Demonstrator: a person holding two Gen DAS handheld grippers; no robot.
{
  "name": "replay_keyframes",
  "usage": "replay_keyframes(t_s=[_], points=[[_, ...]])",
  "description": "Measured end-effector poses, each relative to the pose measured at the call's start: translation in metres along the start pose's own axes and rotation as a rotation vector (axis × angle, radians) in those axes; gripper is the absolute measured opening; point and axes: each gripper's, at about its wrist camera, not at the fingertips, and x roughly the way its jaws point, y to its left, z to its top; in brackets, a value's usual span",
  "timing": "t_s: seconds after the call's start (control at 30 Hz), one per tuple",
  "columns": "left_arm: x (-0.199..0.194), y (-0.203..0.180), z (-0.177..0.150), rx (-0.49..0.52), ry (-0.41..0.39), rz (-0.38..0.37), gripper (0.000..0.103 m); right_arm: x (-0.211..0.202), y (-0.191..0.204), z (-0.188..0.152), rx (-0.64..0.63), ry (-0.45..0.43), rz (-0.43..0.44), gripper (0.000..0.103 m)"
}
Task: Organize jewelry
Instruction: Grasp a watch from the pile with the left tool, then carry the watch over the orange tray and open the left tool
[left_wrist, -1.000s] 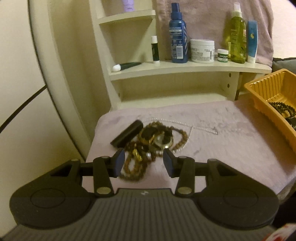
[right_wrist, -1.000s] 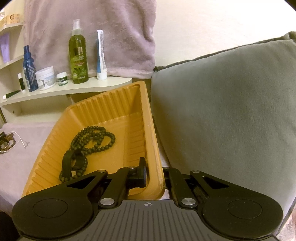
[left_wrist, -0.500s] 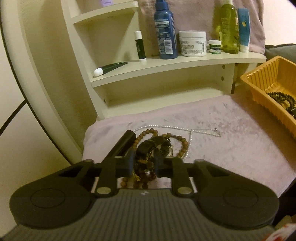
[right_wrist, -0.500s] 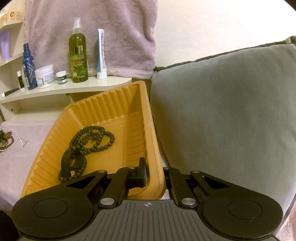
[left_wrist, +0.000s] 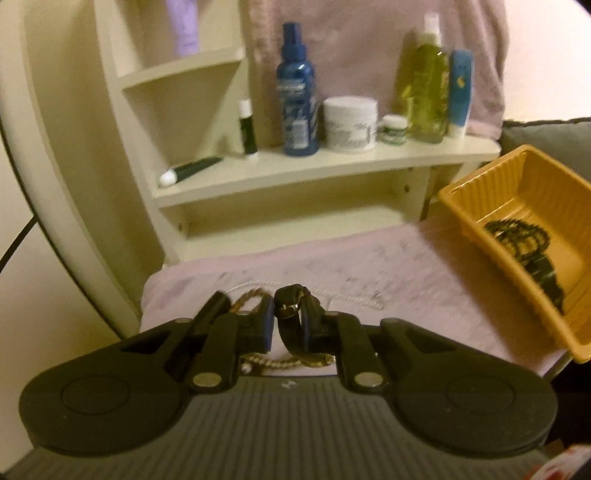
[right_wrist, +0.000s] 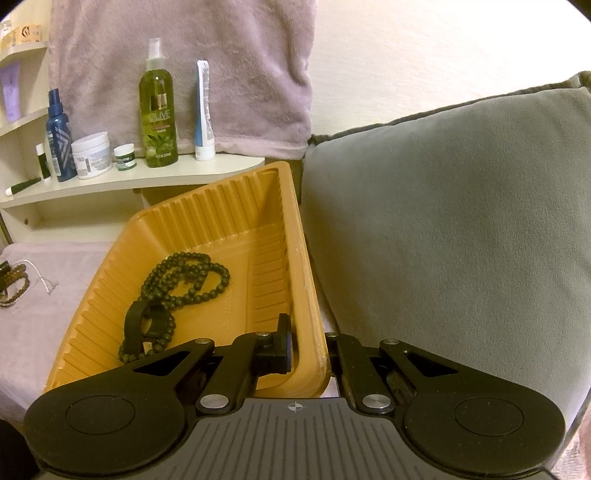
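**A:** Start at your left. What are you holding?

**B:** Your left gripper (left_wrist: 287, 325) is clamped on a black strap with a gold buckle, most likely a watch (left_wrist: 289, 306). You have it lifted just above the pink towel (left_wrist: 424, 280). A gold chain (left_wrist: 280, 362) shows beneath your fingers; I cannot tell whether it trails from the watch or lies on the cloth.

**A:** How will it handle?

**B:** I judge it light, and the strap limp, so it will droop and swing. If that chain is snagged it will drag along. Your hold on the strap near the buckle looks sound; the buckle gives the pads something firm to stop against.

**A:** What is left on the towel?

**B:** A thin pale chain (left_wrist: 347, 298) lies just beyond your fingers, and in the right view you can see brown beads (right_wrist: 14, 284) at the towel's left edge. Both are loose and fine, so pinch a bunched part.

**A:** And to the right?

**B:** The orange tray (right_wrist: 236, 206) sits at the towel's right end against a grey cushion (right_wrist: 461, 221). A dark bead necklace (right_wrist: 188, 275) and a black band (right_wrist: 142, 323) already lie inside. Your right gripper (right_wrist: 308, 350) is closed over the tray's near corner wall, steadying it.
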Motion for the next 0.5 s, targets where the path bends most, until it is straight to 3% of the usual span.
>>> replay_keyframes(t_s=[0.23,0.5], points=[[-0.017,-0.031,0.024,0.015,-0.044,-0.083,0.013,-0.001,-0.001,-0.001,0.008,-0.004,0.002,0.005],[-0.031,-0.105,0.044,0.059,-0.089,-0.290,0.013,-0.002,-0.001,-0.001,0.010,-0.007,0.003,0.005]])
